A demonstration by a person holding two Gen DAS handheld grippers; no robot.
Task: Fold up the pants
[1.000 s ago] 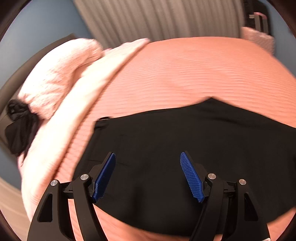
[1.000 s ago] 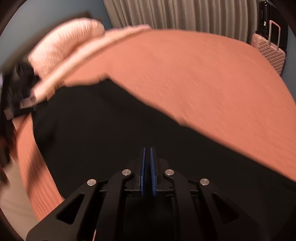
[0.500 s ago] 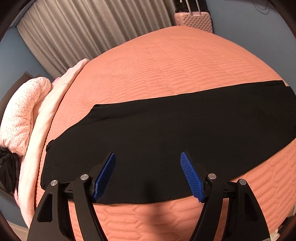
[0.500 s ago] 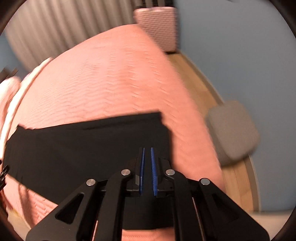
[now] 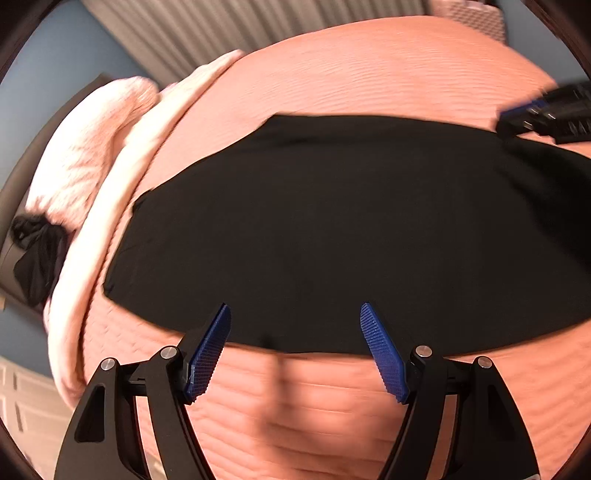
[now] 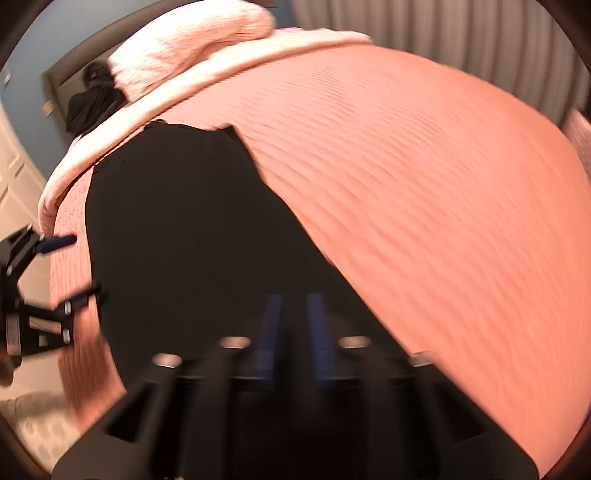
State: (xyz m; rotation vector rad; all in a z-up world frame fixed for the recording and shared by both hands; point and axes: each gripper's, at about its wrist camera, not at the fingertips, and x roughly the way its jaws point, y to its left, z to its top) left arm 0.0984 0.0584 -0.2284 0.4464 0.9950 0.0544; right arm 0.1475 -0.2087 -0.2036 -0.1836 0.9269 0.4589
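Observation:
The black pants [image 5: 332, 229] lie flat across the salmon quilted bed [image 5: 369, 74]; they also show in the right wrist view [image 6: 177, 236]. My left gripper [image 5: 295, 328] is open and empty, its blue pads at the pants' near edge. It also shows at the left of the right wrist view [image 6: 70, 266]. My right gripper [image 6: 293, 314] is blurred, its blue pads slightly apart over the black cloth; I cannot tell whether cloth is between them. In the left wrist view it appears at the far right edge of the pants [image 5: 517, 110].
A pale pink blanket [image 5: 122, 177] and a pink speckled pillow [image 5: 88, 140] lie along the bed's left side, with a dark garment [image 5: 37, 251] by the headboard. Grey curtains [image 5: 258, 26] hang behind. A pink suitcase [image 5: 472, 14] stands at the far corner.
Both cameras swung back toward the pillow end of the bed. The right gripper's pads, pressed together before, now show a small gap. The left gripper stays open.

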